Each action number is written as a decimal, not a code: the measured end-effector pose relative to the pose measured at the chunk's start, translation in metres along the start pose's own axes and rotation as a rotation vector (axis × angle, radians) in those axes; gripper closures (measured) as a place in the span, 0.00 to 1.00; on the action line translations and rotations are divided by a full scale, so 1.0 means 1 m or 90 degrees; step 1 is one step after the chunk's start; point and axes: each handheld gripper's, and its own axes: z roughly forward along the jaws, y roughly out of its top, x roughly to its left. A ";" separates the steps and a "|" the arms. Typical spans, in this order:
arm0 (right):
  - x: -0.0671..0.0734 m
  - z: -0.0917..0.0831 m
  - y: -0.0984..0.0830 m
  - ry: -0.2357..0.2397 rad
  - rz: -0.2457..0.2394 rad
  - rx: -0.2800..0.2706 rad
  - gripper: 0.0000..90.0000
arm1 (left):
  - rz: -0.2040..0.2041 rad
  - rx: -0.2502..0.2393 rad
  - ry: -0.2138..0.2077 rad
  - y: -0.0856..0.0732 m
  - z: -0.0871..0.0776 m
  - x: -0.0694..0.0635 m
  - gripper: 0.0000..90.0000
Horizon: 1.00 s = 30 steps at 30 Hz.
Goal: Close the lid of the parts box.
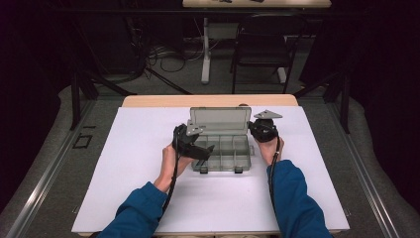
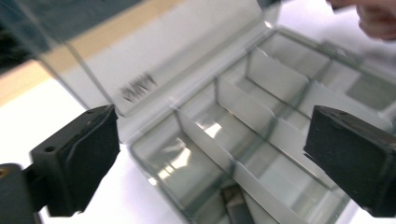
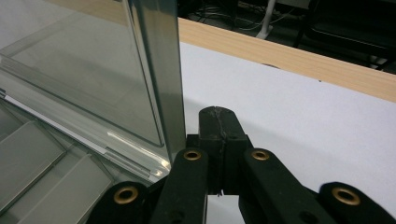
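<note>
- A clear, grey-tinted plastic compartment box (image 1: 221,152) lies flat on the white tabletop (image 1: 129,198), near the far edge and about midway between the left and right edges.
- Its hinged lid (image 1: 220,120) stands open, upright along the far side; a dark printed mark shows on it in the left gripper view.
- Thin dividers (image 2: 261,77) split the tray into several compartments, which look empty.
- Two dark latches (image 1: 203,170) sit on its near edge.

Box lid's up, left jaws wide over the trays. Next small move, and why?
Probably lower the left gripper into a compartment of the clear organizer box: its jaws stand open with nothing between them, the lid stands upright, and the right gripper sits shut beside the lid's edge.
</note>
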 end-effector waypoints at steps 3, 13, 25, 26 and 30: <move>0.000 0.000 0.000 0.000 -0.001 -0.001 1.00 | -0.006 -0.016 0.034 0.007 -0.006 0.008 0.01; 0.000 -0.002 0.000 0.002 -0.008 -0.001 1.00 | -0.016 -0.014 0.058 0.026 -0.002 0.041 0.34; 0.000 -0.005 0.002 0.005 -0.014 0.003 1.00 | -0.007 -0.027 0.040 0.026 -0.006 0.044 0.71; 0.000 -0.006 0.002 0.006 -0.013 0.003 1.00 | -0.008 -0.028 0.039 0.025 -0.006 0.044 0.72; 0.000 -0.013 0.004 0.009 -0.014 0.006 0.99 | -0.001 -0.029 0.034 0.022 -0.008 0.045 0.76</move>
